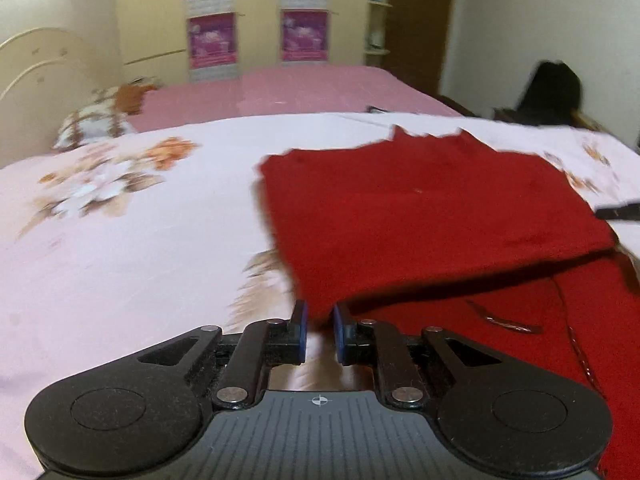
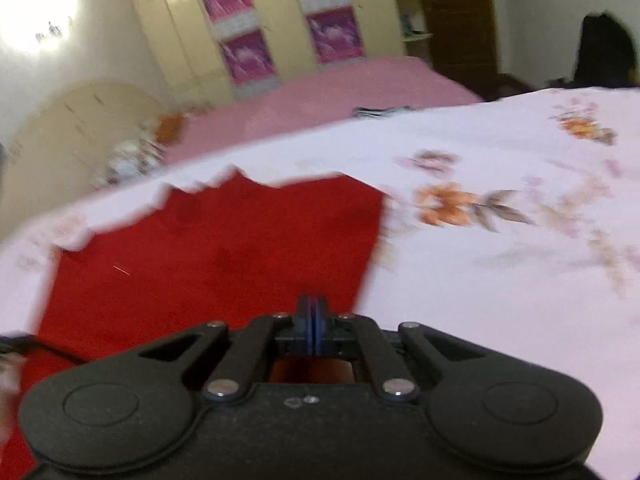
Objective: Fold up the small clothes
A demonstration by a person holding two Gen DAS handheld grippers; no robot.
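A red knit garment (image 1: 432, 220) lies on the floral bedsheet (image 1: 120, 220), its upper layer folded over a lower layer at the right. My left gripper (image 1: 320, 316) sits at the garment's near left corner; its blue pads are slightly apart, with the red fabric edge between them. In the right wrist view the same red garment (image 2: 216, 248) spreads ahead and to the left. My right gripper (image 2: 312, 312) is over its near right edge, pads pressed together; nothing shows between them. The right gripper's tip (image 1: 618, 212) shows at the garment's right edge in the left wrist view.
A pink bedcover (image 1: 304, 88) lies beyond the floral sheet, with a patterned pillow (image 1: 96, 120) at left. Wardrobes with purple posters (image 1: 256, 36) stand behind. A dark object (image 1: 552, 96) sits at the far right. A small flat item (image 2: 380, 111) lies on the bed's far part.
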